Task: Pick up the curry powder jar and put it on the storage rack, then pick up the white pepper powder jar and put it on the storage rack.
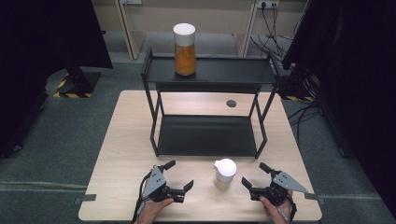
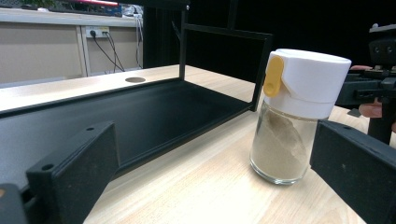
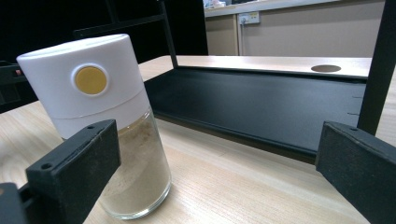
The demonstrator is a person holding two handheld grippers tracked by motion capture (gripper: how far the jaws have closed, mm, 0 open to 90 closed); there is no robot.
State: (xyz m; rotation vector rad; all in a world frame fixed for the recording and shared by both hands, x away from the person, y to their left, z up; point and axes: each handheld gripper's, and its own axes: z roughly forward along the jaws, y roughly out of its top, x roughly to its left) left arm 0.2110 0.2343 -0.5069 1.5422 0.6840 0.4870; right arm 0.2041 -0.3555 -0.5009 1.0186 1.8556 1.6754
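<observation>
Grey carpet floor (image 1: 60, 135) surrounds the light wood counter (image 1: 126, 140). Beige wall panels (image 1: 210, 23) at 12 o'clock carry a power socket (image 1: 267, 4). Black curtains (image 1: 42, 42) hang at 10 and 2 o'clock.

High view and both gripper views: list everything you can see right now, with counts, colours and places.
small shaker jar: 1, glass, white cap, beige powder, table front, between the grippers
tall jar: 1, white lid, orange contents, rack's top shelf
rack: 1, black, two shelves, table middle
table: 1, light wood, round hole behind rack
left gripper: 1, black, open, left of shaker
right gripper: 1, black, open, right of shaker
</observation>
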